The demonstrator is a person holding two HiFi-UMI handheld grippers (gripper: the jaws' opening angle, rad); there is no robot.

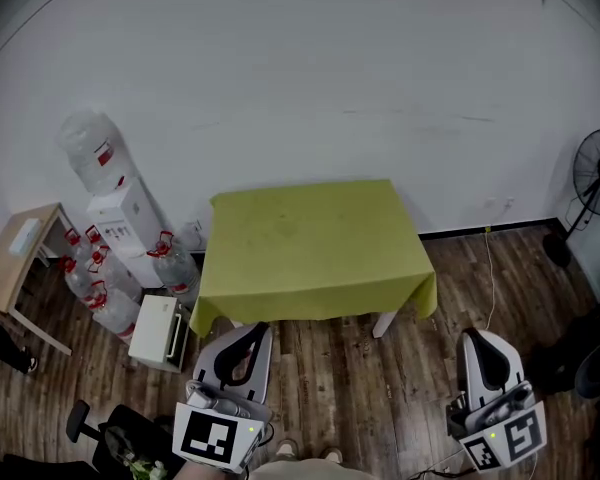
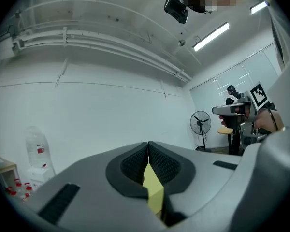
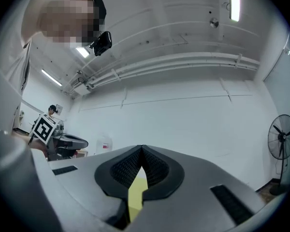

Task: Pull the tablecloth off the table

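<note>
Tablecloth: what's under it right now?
A white table leg shows below the tablecloth, at its near right corner. The tabletop is fully covered, and anything else beneath the cloth is hidden.

A yellow-green tablecloth (image 1: 315,243) covers the white-legged table (image 1: 385,322) on wood floor (image 1: 370,388).

The right hand-held gripper (image 3: 142,151) has its jaws closed tip to tip on nothing, the yellow-green tablecloth (image 3: 135,197) showing through the gap beneath, a standing fan (image 3: 282,140) far right, the left hand-held gripper (image 3: 63,141) far left.
</note>
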